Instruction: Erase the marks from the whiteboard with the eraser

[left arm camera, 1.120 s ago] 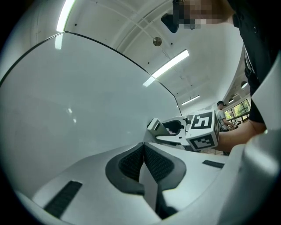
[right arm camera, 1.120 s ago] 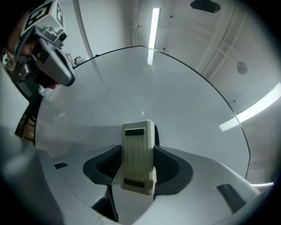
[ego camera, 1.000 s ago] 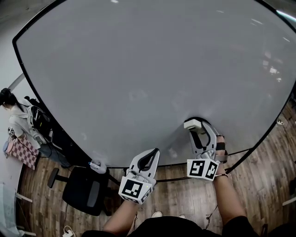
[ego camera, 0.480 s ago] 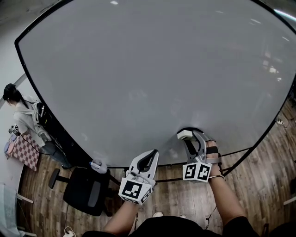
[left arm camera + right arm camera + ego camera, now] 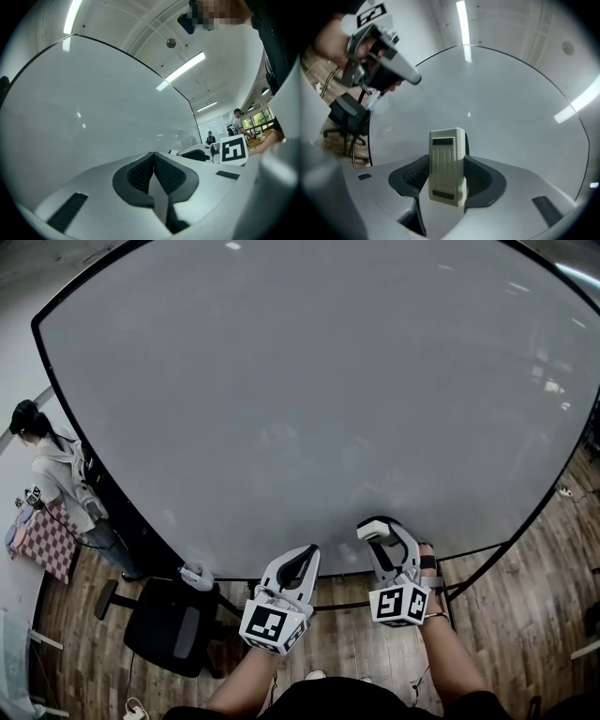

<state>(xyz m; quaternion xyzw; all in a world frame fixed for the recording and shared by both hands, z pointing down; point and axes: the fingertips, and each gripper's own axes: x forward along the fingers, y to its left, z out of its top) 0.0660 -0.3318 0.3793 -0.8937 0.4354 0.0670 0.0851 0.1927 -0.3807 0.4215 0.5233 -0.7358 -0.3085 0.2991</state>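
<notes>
Cream plastic eraser [image 5: 447, 165]: clamped upright between the jaws of the right tongs [image 5: 377, 526]. Its ribbed back faces the camera, so I judge the wiping face is turned toward the board.
Where it is: at the lower right of the whiteboard [image 5: 300, 399], just above the bottom edge. Whether it touches the surface I cannot tell.
Whiteboard: large, grey-white, with a thin black frame. No marks can be made out on it in any view, so little or nothing seems left to wipe.
Left tongs [image 5: 307, 551]: jaws together with nothing between them. They are held low by the board's bottom edge, probably to keep clear of the wiping arm.
Surroundings: a black office chair [image 5: 173, 624] stands on the wood floor [image 5: 525, 596] below the board's left corner. A person [image 5: 56, 474] stands at the left, well apart from the tongs.
Count: one eraser, one whiteboard, two tongs, one chair, and one person beside the board in the head view.
</notes>
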